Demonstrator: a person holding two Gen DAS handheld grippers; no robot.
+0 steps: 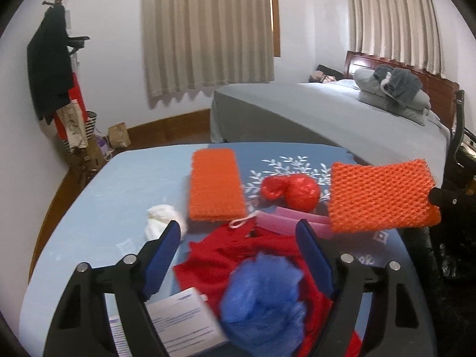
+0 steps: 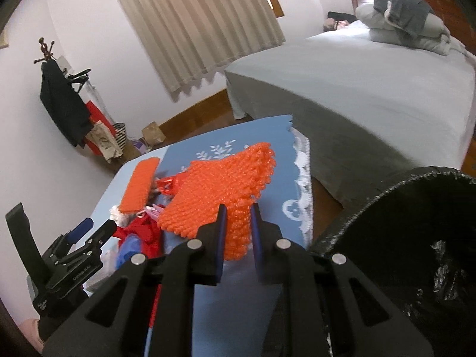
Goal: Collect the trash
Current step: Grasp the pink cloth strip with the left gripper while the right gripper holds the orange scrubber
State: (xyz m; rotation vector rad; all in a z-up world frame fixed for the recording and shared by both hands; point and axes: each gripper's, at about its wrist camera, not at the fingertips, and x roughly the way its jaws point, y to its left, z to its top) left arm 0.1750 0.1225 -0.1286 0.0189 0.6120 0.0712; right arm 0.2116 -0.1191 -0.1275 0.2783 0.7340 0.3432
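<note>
- Bedroom setting: a bench under a blue cloth stands beside a grey bed; curtains and a coat rack line the far wall.
- Right gripper, angled downward, fingers clamped on an orange foam net lifted off the bench.
- Left gripper, angled downward, fingers spread wide over a red cloth and a blue plastic wad, pressing on neither.
- On the bench: a second orange net, a red plastic bag, a white crumpled wad, a printed paper box.
- Black-lined bin just right of the bench; only the crinkled liner shows inside.
</note>
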